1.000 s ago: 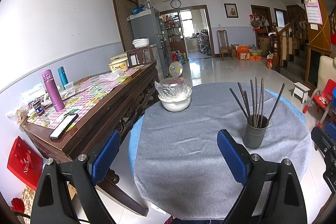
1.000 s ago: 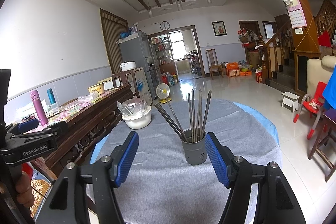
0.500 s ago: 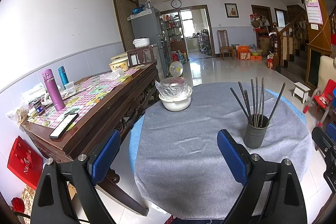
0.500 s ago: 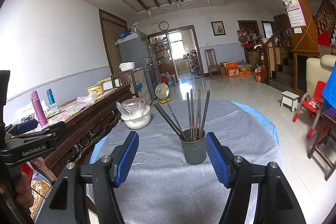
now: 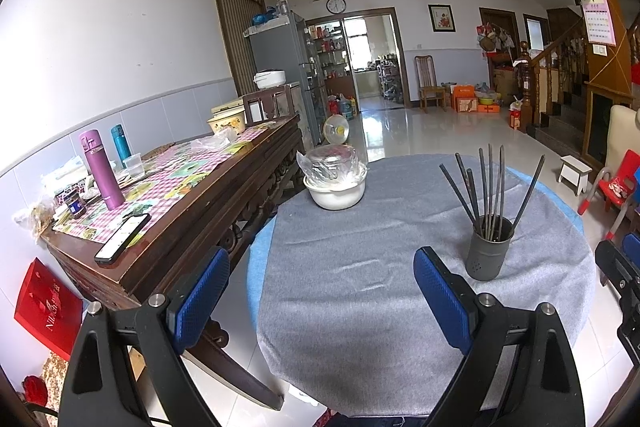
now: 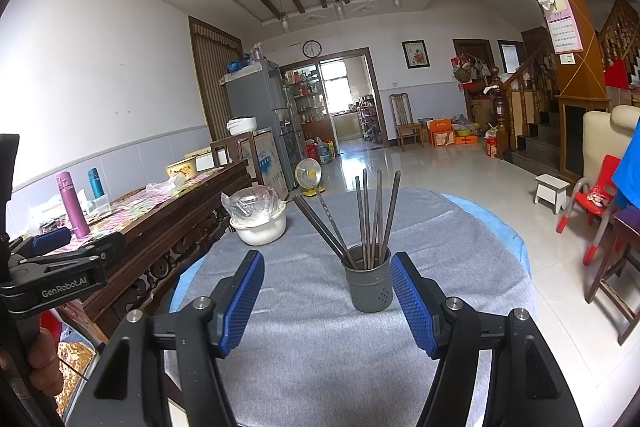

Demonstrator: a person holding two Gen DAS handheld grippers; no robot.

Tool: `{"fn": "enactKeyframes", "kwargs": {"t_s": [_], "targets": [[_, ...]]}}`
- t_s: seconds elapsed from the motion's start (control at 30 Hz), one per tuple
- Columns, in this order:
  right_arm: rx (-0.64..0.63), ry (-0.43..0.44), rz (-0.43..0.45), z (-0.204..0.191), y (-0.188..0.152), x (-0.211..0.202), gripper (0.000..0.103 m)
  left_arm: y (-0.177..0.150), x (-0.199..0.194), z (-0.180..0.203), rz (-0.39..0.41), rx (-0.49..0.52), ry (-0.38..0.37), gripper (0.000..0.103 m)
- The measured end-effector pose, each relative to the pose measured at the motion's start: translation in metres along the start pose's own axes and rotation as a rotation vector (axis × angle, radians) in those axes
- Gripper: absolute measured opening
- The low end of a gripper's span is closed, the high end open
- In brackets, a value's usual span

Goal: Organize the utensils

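Note:
A dark grey holder stands upright on the round table's grey cloth. Several dark chopsticks fan out of it. In the right wrist view my right gripper is open and empty, its blue pads wide apart, with the holder just beyond them and nearer the right pad. My left gripper is open and empty too, over the table's near left edge; the holder sits beyond its right pad. The left gripper also shows at the left edge of the right wrist view, held by a hand.
A white bowl covered with clear plastic sits on the far left of the table. A dark wooden sideboard with bottles and a phone runs along the left. Red child chairs stand on the right.

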State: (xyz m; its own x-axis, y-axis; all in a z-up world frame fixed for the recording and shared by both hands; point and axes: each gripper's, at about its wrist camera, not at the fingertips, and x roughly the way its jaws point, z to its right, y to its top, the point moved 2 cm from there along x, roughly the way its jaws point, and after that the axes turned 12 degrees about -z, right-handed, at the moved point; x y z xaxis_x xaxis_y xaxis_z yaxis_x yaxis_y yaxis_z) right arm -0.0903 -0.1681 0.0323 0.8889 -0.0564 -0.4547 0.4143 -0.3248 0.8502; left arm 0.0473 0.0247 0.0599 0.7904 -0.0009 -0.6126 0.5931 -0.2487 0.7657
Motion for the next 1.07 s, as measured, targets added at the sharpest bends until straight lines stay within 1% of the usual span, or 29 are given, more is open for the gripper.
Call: {"fn": "enactKeyframes", "kwargs": {"t_s": [0.27,0.8,0.9,0.97,1.07], "targets": [[0.0,-0.004,-0.01,0.003,-0.005,0.004,0.07,-0.001,0.003,0.001,-0.01,0.0,0.001,0.093],[0.01,-0.015,-0.019,0.006,-0.003,0.01,0.07,-0.001,0.011,0.007,-0.026,0.006,-0.007,0.093],[0.022,-0.03,-0.032,0.014,0.0,0.016,0.07,0.002,0.019,0.011,-0.039,0.001,-0.033,0.093],[0.036,-0.052,-0.039,0.025,0.001,0.021,0.07,0.005,0.031,0.012,-0.053,-0.019,-0.075,0.093],[0.058,-0.095,-0.061,0.044,0.002,0.035,0.07,0.006,0.059,0.019,-0.116,-0.011,-0.139,0.093]]}}
